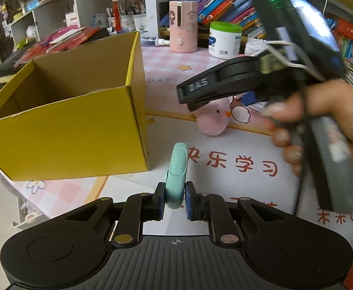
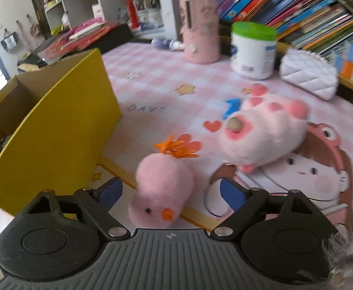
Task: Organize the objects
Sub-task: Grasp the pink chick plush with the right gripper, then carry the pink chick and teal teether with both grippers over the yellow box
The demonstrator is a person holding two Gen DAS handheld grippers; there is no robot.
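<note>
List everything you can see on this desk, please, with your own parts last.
box: one, yellow, left, open top.
chick: one, pink plush, between the right tongs' pads, not yet pinched.
paw: one, pink-white plush, right of chick.
clip: one, mint, held in left tongs.
jar: one, white, green lid, back.
dispenser: one, pink, back.
purse: one, white quilted, back right.
books: many, mixed colours, shelf.
mat: one, pink check, covering the desk.
left tongs: shut.
right tongs: open.
hand: one, on right tool.

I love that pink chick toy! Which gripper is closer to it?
Right. The right gripper has its open jaws on either side of the pink chick. The left gripper is farther back on the mat, shut on a teal fan.
</note>
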